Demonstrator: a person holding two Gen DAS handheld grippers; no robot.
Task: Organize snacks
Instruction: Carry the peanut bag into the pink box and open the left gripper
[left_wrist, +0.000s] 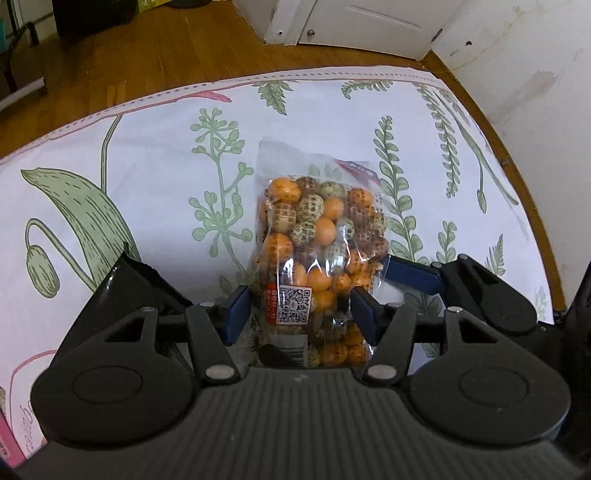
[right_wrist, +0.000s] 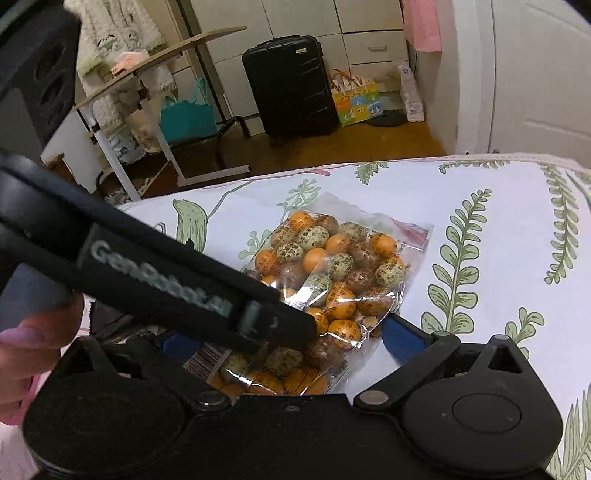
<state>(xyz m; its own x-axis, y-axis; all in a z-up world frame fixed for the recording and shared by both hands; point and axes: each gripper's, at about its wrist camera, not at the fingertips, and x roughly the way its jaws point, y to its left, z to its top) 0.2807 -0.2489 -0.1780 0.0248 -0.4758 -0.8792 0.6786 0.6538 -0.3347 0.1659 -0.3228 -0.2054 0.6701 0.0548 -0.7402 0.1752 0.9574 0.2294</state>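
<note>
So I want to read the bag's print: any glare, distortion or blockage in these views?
Left wrist: the QR label is sharp, though glare streaks the candy bag and fisheye bends the table edge. Right wrist: the left gripper blocks the bag's lower left.

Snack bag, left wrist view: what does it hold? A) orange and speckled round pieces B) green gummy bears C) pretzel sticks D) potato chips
A: the clear snack bag, lying on the leaf-print cloth between the left tongs, is filled with orange and speckled round pieces and carries a QR label.
</note>
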